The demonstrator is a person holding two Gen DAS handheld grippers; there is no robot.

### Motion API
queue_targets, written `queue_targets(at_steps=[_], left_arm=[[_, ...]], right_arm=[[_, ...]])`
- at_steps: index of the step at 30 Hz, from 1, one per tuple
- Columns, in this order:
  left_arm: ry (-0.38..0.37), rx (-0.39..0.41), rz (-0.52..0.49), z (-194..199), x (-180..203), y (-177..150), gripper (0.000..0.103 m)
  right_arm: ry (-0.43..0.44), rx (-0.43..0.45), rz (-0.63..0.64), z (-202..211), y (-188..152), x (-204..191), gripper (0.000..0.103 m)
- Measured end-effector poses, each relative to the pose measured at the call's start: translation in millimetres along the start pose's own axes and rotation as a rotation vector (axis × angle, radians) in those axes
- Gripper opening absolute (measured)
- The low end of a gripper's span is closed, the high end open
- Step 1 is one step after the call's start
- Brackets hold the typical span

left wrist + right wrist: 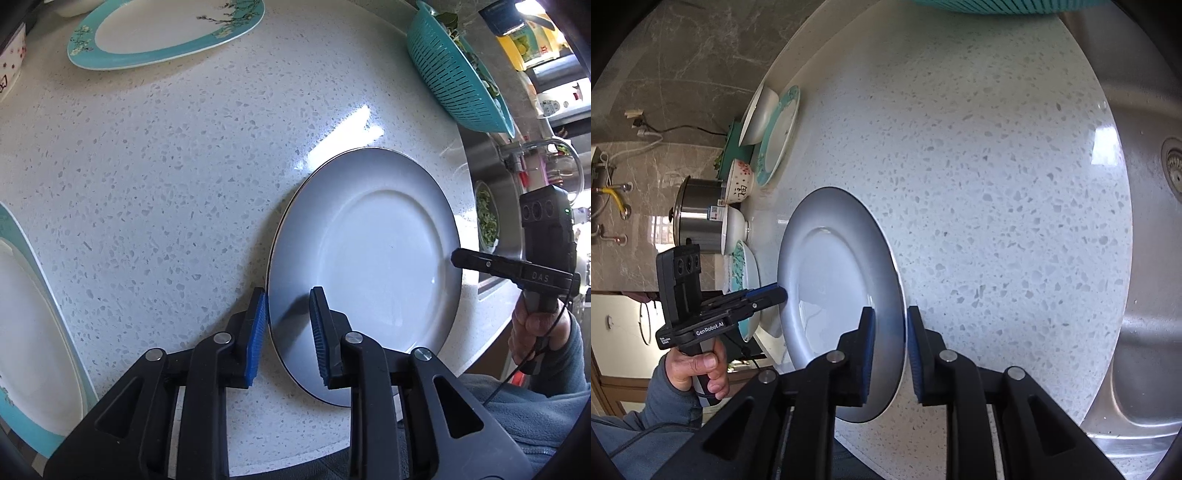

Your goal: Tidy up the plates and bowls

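Note:
A grey-white plate (pixel 369 251) with a dark rim lies on the speckled counter (pixel 166 166); it also shows in the right wrist view (pixel 831 280). My left gripper (pixel 288 332) straddles its near-left rim, jaws a little apart, one finger over the plate and one outside. My right gripper (pixel 890 347) straddles the opposite rim the same way; it shows in the left wrist view (pixel 458 258). Two teal-rimmed plates (pixel 162 33) (pixel 33 325) lie on the counter. Bowls (pixel 738 181) stand at the far end.
A teal colander (pixel 458 74) stands by the steel sink (pixel 1145 258). A steel pot (pixel 698 218) and a white bowl (pixel 735 229) sit near the wall. A white bowl (pixel 757 114) rests beside a teal plate (pixel 779 133).

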State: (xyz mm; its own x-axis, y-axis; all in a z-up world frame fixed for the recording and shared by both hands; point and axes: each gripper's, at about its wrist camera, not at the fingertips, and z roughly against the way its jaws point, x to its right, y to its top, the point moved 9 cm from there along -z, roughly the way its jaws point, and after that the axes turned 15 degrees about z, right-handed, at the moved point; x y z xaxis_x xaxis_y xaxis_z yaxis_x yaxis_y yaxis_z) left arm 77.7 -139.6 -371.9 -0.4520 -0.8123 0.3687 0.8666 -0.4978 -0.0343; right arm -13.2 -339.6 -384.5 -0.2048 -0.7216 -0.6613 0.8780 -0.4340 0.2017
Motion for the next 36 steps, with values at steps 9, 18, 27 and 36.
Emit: queue_targets(at_steps=[9, 18, 27, 36], left_arm=[[0.014, 0.106, 0.016, 16, 6, 7, 0.072], [0.018, 0.299, 0.055, 81, 1, 42, 0.077], [0.197, 0.482, 0.027, 137, -30, 143, 0.083], [0.217, 0.509, 0.079, 136, -63, 210, 0.103]], right_arm=[[-0.049, -0.002, 0.084, 1, 1, -13, 0.049], [-0.083, 0.081, 0.191, 29, 39, -40, 0.056], [-0.037, 0.185, 0.389, 12, 135, -120, 0.081], [-0.012, 0.173, 0.417, -30, 228, -139, 0.103]])
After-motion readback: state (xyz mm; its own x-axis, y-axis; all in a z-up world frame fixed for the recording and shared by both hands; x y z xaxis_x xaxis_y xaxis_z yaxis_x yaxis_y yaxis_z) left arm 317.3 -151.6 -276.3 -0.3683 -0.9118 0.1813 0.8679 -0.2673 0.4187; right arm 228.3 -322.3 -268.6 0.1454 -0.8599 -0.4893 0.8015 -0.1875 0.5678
